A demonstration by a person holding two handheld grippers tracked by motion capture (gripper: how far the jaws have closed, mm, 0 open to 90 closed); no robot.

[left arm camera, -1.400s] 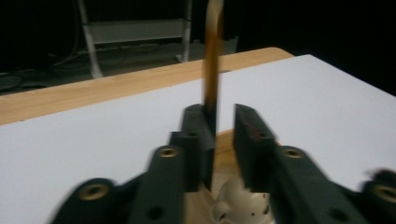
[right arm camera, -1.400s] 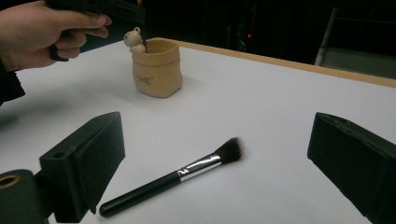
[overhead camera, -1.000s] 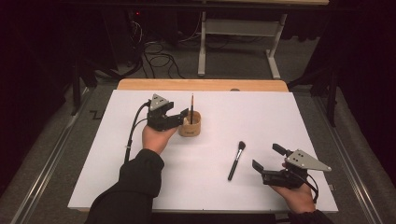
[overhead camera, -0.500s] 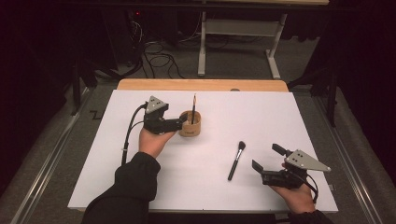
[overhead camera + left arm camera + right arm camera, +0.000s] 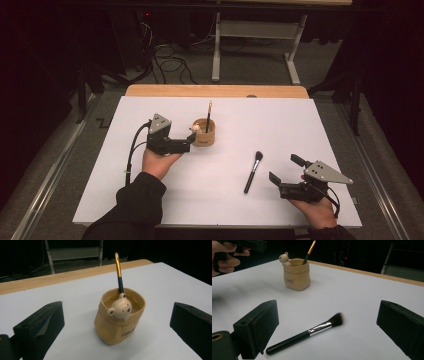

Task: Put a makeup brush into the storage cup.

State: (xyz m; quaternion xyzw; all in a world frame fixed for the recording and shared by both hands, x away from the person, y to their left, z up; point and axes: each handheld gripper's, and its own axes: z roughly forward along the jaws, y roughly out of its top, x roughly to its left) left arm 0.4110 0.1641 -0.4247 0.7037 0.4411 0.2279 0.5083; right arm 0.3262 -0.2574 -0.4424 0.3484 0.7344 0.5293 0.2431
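A tan pot with a small bear head on its rim (image 5: 204, 134) (image 5: 120, 322) (image 5: 295, 275) stands left of centre on the white table. A thin brush with a gold ferrule (image 5: 208, 116) (image 5: 119, 272) stands upright inside it. My left gripper (image 5: 190, 142) sits just left of the pot and points at it. It is open; its jaws have just been opening and hold nothing. A black makeup brush (image 5: 253, 171) (image 5: 307, 333) lies flat at centre right. My right gripper (image 5: 286, 169) rests open at the lower right, aimed at that brush, a short way off.
The white sheet (image 5: 150, 200) covers the table, with a bare wooden strip (image 5: 215, 91) along the far edge. Beyond it stand a metal desk frame (image 5: 255, 45) and cables on the floor (image 5: 170, 62). The right gripper view catches the left hand (image 5: 227, 260) at upper left.
The left gripper has drawn back to the left from the pot and its jaws have spread wider. The thin brush stays upright in the pot. The right hand has not moved.
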